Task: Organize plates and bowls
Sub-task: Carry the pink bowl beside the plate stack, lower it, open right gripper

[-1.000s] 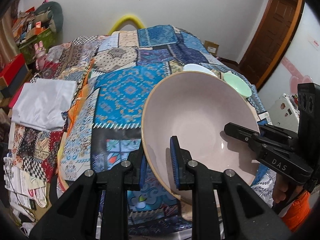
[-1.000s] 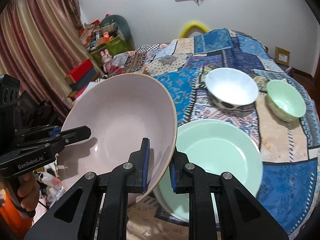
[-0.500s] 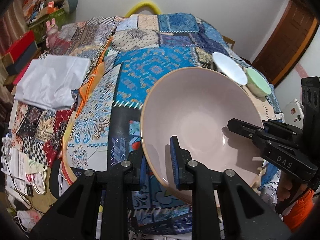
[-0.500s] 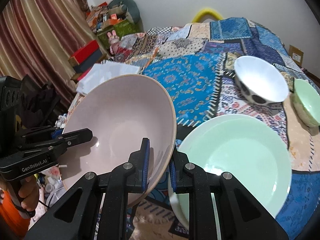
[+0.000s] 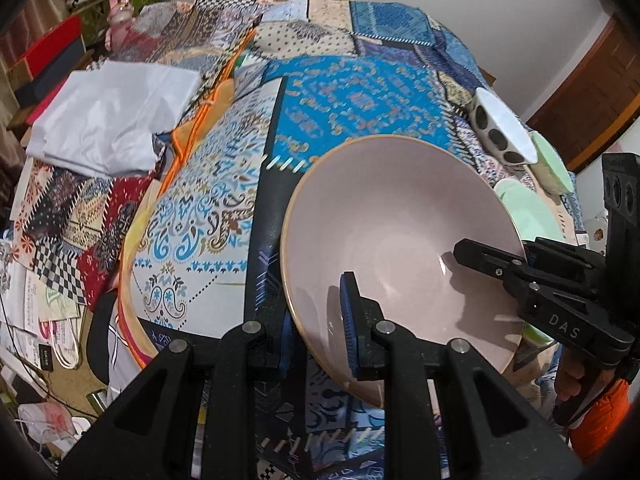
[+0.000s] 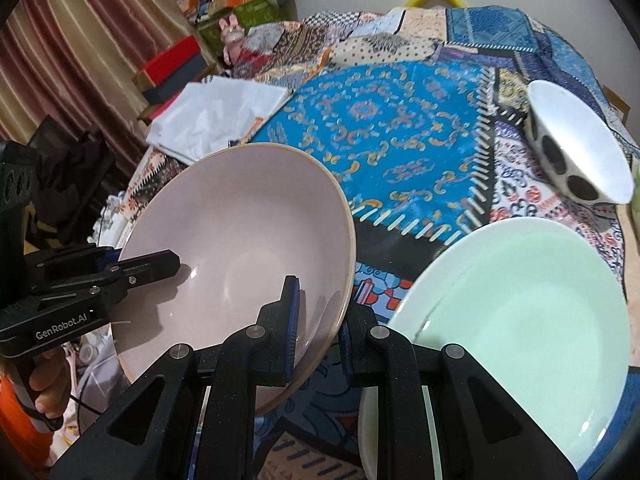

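Right wrist view: pink bowl [image 6: 240, 240] pinched at opposite rims by both grippers [image 6: 316, 320] [image 5: 316, 328], beside mint plate [image 6: 520, 320]

Glossy glazed pink bowl [image 6: 240, 248] over matt patchwork cloth [image 6: 400, 140].

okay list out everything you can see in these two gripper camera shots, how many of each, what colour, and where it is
pink bowl: one, pale pink, held in the air between both grippers, beside the plate
plate: one, mint green, on the quilt at right
spotted bowl: one, white with dark spots, beyond the plate
small bowl: one, mint green, behind the spotted bowl
quilt: one, patchwork, mostly blue, covering the surface
folded cloth: one, white, on the quilt's left part
boxes: several, red and dark, by the curtain
left gripper: black, clamped on the pink bowl's rim
right gripper: black, clamped on the opposite rim
hand: one, gripping the left handle
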`<action>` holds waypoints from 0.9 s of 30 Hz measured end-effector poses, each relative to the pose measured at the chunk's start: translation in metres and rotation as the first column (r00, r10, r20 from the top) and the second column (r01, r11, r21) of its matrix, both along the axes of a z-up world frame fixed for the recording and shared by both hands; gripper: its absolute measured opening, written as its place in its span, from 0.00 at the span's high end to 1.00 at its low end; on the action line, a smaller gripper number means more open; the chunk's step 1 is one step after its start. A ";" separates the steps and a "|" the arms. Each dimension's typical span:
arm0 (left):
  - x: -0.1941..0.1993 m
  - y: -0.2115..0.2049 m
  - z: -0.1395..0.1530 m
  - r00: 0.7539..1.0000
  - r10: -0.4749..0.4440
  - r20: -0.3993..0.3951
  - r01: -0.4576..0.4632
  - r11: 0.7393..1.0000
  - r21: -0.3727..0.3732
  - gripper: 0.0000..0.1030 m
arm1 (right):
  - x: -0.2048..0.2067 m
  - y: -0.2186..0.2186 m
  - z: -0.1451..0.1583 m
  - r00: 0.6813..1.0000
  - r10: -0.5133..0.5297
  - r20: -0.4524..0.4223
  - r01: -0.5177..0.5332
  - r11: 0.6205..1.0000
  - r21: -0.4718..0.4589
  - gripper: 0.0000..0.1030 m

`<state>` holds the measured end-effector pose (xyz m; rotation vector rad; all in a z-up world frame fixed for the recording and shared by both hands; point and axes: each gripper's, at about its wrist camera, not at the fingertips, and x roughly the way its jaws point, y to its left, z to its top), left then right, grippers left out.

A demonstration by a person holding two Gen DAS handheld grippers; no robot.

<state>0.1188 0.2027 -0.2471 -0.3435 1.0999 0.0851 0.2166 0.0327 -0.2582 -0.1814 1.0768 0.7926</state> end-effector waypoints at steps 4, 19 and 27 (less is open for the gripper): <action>0.001 0.004 -0.011 1.000 -0.001 -0.022 0.001 1.000 -0.026 0.80 | -0.002 0.005 -0.006 1.000 0.022 0.014 -0.021 0.999 -0.048 0.84; -0.010 0.003 0.029 0.997 0.043 0.057 -0.047 0.995 0.084 0.80 | -0.004 -0.021 0.031 0.996 -0.018 0.089 0.018 1.000 -0.002 0.81; -0.017 -0.024 0.079 0.985 0.020 0.173 -0.047 0.987 0.154 0.55 | -0.014 -0.054 0.073 0.977 -0.060 0.203 0.049 0.997 0.058 0.67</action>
